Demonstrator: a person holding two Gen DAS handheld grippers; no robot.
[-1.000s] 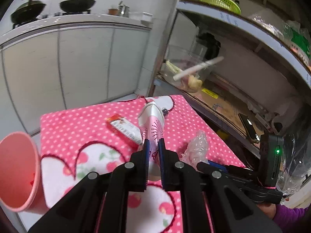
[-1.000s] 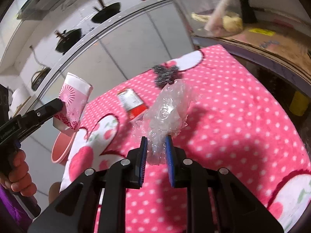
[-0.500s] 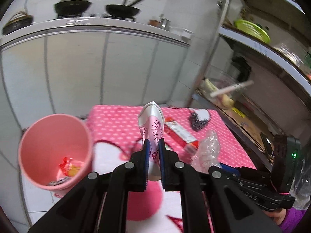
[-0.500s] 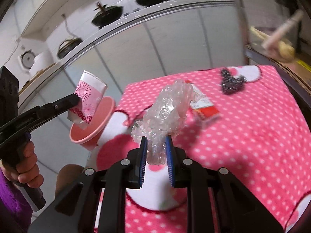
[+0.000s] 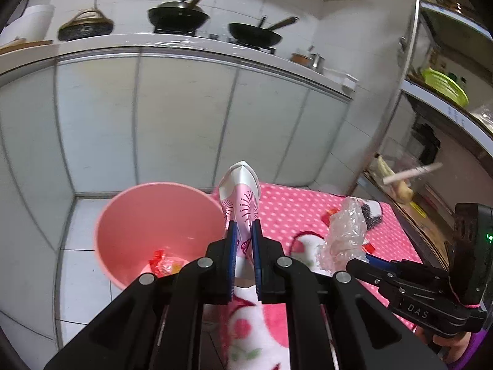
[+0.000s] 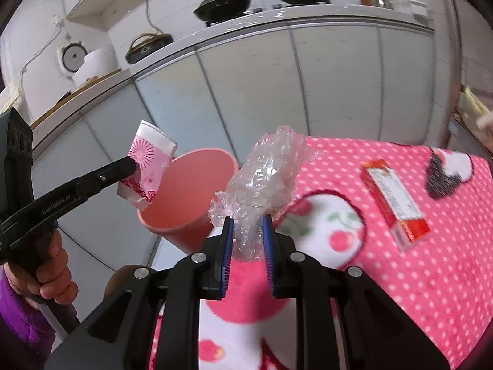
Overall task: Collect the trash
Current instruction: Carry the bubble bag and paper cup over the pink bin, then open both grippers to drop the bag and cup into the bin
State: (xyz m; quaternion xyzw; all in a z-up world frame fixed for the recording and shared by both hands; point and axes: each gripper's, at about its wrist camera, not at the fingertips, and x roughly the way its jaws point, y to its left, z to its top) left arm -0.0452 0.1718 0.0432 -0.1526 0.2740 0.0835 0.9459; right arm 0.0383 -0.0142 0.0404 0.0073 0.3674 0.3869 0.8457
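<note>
We pinch the flattened pink paper cup (image 5: 240,203) tight in our left fingers (image 5: 243,240), just right of the pink bin (image 5: 129,215) mouth, ready to drop. Our right fingers (image 6: 248,231) squeeze the crumpled clear plastic wrap (image 6: 265,178), the bin ahead-left; a red packet (image 6: 397,197) lies rightward on the tabletop (image 6: 446,262).

Both grippers are built in matte black plastic, the left gripper (image 5: 244,248) and right gripper (image 6: 247,240) alike. Blue ribbed pads (image 6: 227,248) are fitted inside the fingers. Silver screw heads (image 5: 205,262) are set at the linkage pivots. White lettering is printed on the arms. A purple sleeve (image 6: 18,317) is worn.
</note>
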